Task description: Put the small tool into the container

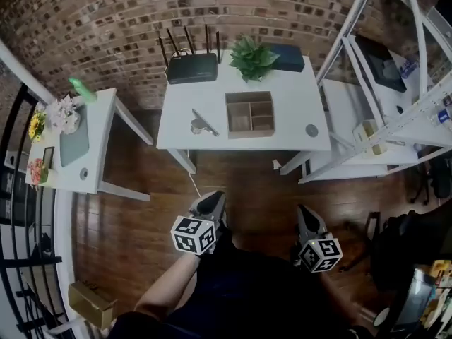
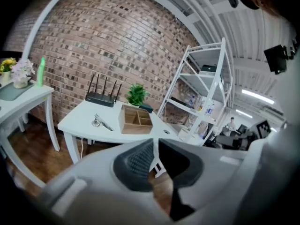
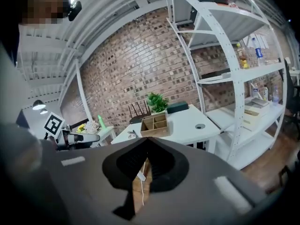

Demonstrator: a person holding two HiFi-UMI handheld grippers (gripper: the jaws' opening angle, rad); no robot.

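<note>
- Wooden container [image 1: 249,114] at the middle of the white table [image 1: 296,104]. Only the head view looks down into its compartments. The metal tool [image 1: 203,123] lies on the tabletop just left of it, not touching.
- Left gripper view: shows tool and container from the side, well ahead, with a white rack [image 2: 201,93] to their right.
- Right gripper view: alone shows the left gripper [image 3: 70,137] from the side.
- Left gripper: held over the wood floor [image 1: 141,203], short of the table, aimed at it and slightly downward. Jaws a narrow slit apart, nothing between.
- Right gripper [image 1: 307,221]: alongside, aimed likewise. Jaw tips pressed together, empty.
</note>
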